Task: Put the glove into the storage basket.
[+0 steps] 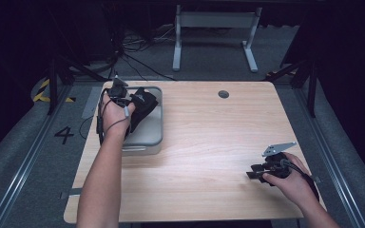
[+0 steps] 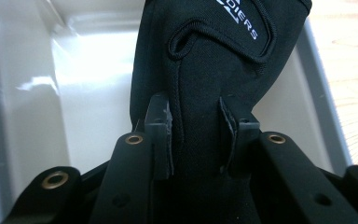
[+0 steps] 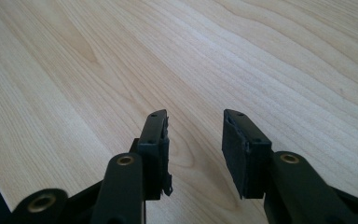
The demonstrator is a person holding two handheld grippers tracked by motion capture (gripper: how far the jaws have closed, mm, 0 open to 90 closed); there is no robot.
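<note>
On the light wooden table [image 1: 204, 137], a shallow grey plastic bin [image 1: 156, 137] sits near the far left corner. The left gripper [image 2: 195, 133] hangs over this bin, its two black jaws pinched on a black fabric glove with white lettering [image 2: 214, 56], which hangs partly inside the bin and over its right wall. The right gripper [image 3: 196, 140] rests low near the table's near right corner, jaws parted a little with bare wood between them.
</note>
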